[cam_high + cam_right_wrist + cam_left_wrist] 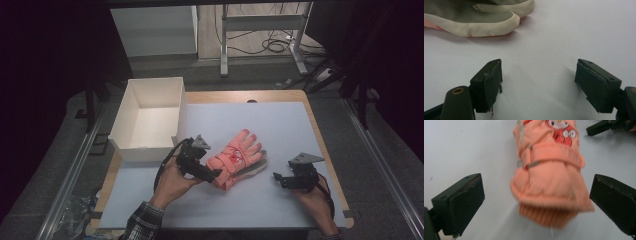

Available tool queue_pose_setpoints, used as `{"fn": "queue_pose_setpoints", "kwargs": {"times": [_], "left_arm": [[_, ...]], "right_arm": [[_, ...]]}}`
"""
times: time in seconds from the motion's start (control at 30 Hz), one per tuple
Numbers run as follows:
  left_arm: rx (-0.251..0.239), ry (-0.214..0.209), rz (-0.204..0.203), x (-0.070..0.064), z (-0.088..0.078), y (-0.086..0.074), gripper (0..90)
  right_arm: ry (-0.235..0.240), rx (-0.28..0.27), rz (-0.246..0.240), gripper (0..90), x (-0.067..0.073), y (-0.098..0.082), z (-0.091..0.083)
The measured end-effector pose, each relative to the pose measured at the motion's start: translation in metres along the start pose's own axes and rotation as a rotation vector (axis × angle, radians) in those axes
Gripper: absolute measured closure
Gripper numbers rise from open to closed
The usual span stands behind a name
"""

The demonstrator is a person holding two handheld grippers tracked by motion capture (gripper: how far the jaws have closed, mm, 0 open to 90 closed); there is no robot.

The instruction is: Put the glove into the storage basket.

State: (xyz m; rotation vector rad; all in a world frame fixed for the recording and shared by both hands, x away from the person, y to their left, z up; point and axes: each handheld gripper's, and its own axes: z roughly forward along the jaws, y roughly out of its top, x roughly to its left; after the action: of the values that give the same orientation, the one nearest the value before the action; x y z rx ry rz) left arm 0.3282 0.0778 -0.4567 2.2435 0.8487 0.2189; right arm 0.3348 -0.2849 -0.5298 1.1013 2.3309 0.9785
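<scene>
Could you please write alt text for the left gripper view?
An orange padded glove lies on a pale table mat, its knitted cuff nearest the camera, between the left gripper's open black jaws, which stand clear of it.

Dim, dark-edged high view; brighter gripper views, with the glove (549,177) motion-blurred.

Pink glove (235,158), lying flat on the pale mat (280,125), fingers pointing up and right. Left gripper (214,174) at its cuff end; right gripper (278,178) just beside its fingertips, apart, jaws spread. White open box (131,148) at the mat's left edge.
</scene>
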Motion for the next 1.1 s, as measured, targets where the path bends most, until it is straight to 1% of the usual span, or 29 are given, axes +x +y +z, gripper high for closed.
{"fn": "queue_pose_setpoints", "kwargs": {"times": [0.1,0.2,0.3,0.4,0.47,0.57,0.67,0.77,0.93,1.0,1.1], "left_arm": [[0.014,-0.002,0.023,-0.002,0.012,0.011,0.0],[0.03,-0.012,0.043,-0.004,0.023,0.021,0.0],[0.046,-0.029,0.047,-0.006,0.035,0.028,0.0],[0.065,-0.048,0.044,-0.005,0.046,0.033,0.0],[0.07,-0.054,0.043,-0.006,0.05,0.034,0.0],[0.101,-0.063,0.064,-0.012,0.056,0.035,0.0],[0.117,-0.041,0.081,-0.018,0.063,0.034,0.0],[0.137,-0.021,0.103,-0.021,0.068,0.032,0.0],[0.164,0.015,0.108,-0.025,0.079,0.027,0.0],[0.175,0.028,0.12,-0.026,0.084,0.025,0.0],[0.18,0.042,0.131,-0.029,0.088,0.023,0.0]], "right_arm": [[0.0,0.0,0.0,22.2,0.0,0.0,0.0],[0.001,-0.001,0.001,22.2,0.0,0.0,0.0],[0.001,0.0,0.0,22.2,0.0,0.0,0.0],[0.001,-0.001,0.001,22.2,0.0,0.0,0.0],[0.001,-0.001,0.0,22.2,0.0,0.0,0.0],[0.001,-0.001,0.0,22.2,0.0,0.0,0.0],[0.001,-0.002,-0.001,22.2,0.0,0.0,0.0],[0.001,-0.001,0.001,22.2,0.0,0.0,0.0],[0.001,-0.001,0.001,22.2,0.0,0.0,0.0],[0.001,-0.001,0.0,22.2,0.0,0.0,0.0],[0.001,-0.001,0.001,22.2,0.0,0.0,0.0]]}}
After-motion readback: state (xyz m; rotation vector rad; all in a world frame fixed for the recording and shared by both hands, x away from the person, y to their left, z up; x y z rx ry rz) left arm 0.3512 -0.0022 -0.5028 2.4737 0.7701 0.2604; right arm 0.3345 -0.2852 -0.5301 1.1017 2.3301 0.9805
